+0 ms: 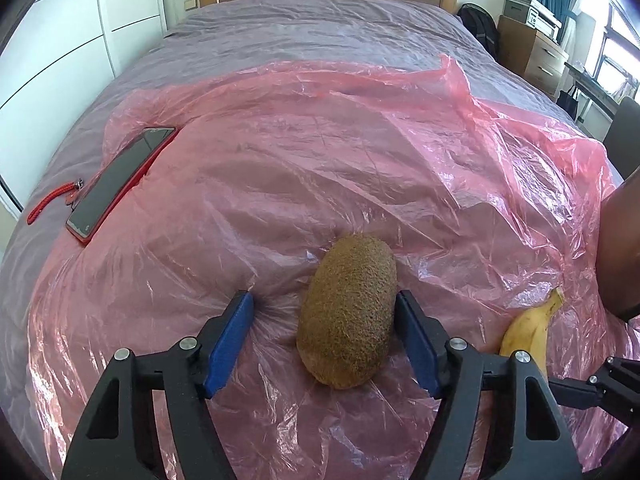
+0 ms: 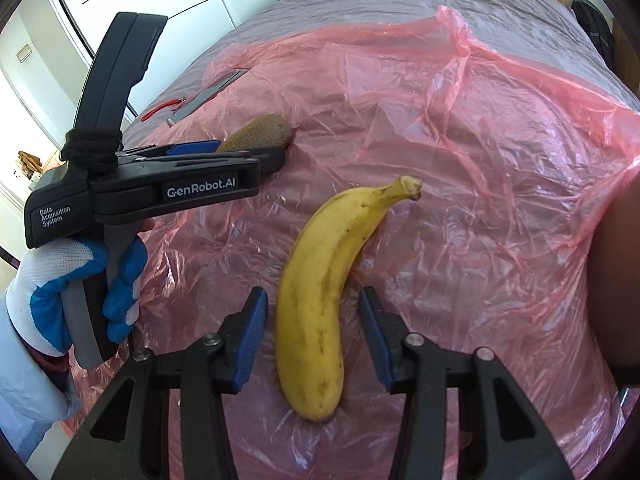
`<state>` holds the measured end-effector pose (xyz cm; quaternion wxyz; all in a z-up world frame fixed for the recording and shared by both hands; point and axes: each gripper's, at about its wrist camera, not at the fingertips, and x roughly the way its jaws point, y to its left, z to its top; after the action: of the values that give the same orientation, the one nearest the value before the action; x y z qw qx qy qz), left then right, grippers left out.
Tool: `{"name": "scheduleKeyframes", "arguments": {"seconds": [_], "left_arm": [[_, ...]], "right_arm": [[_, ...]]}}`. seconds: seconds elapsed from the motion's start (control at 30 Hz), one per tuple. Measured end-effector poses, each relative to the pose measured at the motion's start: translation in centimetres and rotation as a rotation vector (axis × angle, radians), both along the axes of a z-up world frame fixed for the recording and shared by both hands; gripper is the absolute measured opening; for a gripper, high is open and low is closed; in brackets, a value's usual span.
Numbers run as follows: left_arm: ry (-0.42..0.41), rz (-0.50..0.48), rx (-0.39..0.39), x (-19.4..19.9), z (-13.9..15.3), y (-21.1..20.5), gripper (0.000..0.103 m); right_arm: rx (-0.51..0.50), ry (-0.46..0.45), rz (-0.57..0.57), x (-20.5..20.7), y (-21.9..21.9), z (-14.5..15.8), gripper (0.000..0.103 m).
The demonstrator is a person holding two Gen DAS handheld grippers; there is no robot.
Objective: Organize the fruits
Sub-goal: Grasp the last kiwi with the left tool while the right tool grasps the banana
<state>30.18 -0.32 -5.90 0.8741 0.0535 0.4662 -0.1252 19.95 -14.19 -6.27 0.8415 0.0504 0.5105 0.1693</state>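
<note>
Straddling a fuzzy brown oval kiwi (image 1: 347,314), left claw (image 1: 324,336) apart, right claw (image 2: 313,338) apart around a long yellow banana (image 2: 320,304), both on crinkly pink plastic sheet (image 1: 320,168).

The kiwi (image 1: 347,314) lies on the plastic sheet (image 1: 320,168), banana (image 1: 528,332) to its right, phone (image 1: 120,182) far left.
</note>
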Motion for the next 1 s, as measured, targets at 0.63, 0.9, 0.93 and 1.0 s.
{"name": "scheduleKeyframes", "arguments": {"seconds": [0.63, 0.9, 0.93, 1.0], "left_arm": [[-0.017, 0.007, 0.014, -0.1, 0.4, -0.9, 0.037], [-0.071, 0.039, 0.032, -1.5, 2.0, -0.7, 0.037], [-0.077, 0.039, 0.032, -1.8, 2.3, -0.7, 0.037], [-0.093, 0.039, 0.031, -2.5, 3.0, -0.7, 0.037]], "right_arm": [[0.047, -0.004, -0.004, 0.5, -0.4, 0.1, 0.019], [0.084, -0.021, -0.014, -0.8, -1.7, 1.3, 0.019], [0.087, -0.024, -0.015, -0.9, -1.7, 1.5, 0.019], [0.093, -0.034, -0.014, -1.3, -1.9, 2.2, 0.019]]}}
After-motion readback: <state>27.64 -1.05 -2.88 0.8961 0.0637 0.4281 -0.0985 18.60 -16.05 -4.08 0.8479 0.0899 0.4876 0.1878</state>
